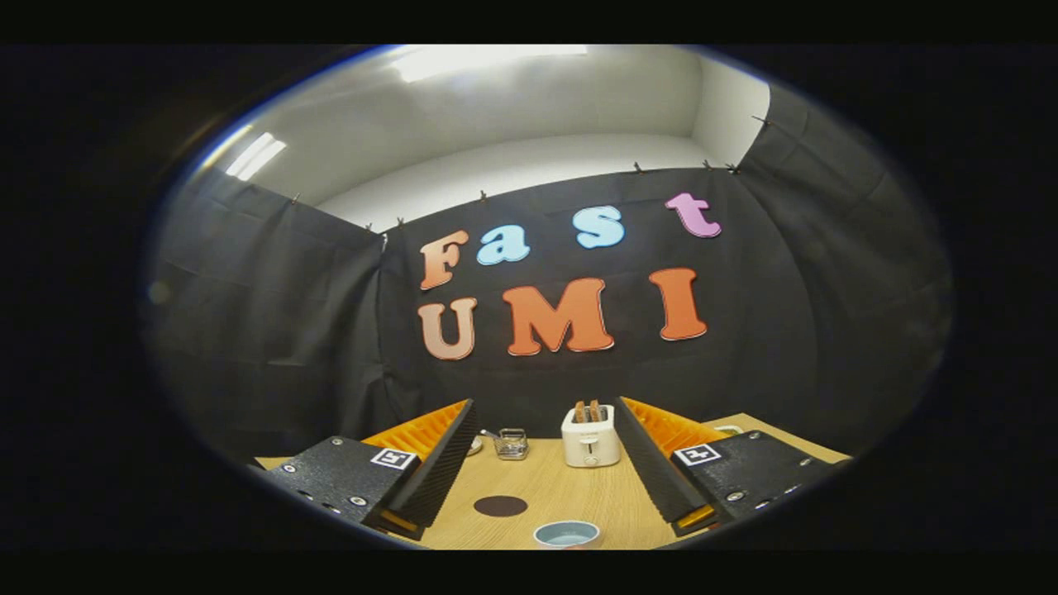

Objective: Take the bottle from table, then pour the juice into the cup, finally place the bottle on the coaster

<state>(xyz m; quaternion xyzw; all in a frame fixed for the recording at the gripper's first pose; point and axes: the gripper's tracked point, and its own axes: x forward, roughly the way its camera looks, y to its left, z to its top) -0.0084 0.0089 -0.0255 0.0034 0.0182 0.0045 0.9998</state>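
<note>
The claw (545,450) hangs above the pale wooden desk (570,496), its two ribbed fingers (442,463) spread wide apart and holding nothing. Between them, close in, sits a round cup with a light blue inside (567,534). Just ahead of it and a little toward the left finger lies a flat, dark, round coaster (500,506). Beyond both, near the far edge of the desk, stands a white two-slot toaster with browned slices poking up (590,435). Left of the toaster, close to the left finger's tip, is a small clear glass container (512,444), with something small and pale behind it that is too blurred to name.

The juice bottle cannot be placed from this view; a pale rim just past the right finger's tip (729,430) may be part of something, but it is too little to tell.

By the look of it, the task is at its opening step: the claw is released and the cup and coaster wait unused. The next move likely calls for finding the bottle, lowering toward the desk, and bringing the open fingers to either side of its body before closing.
</note>
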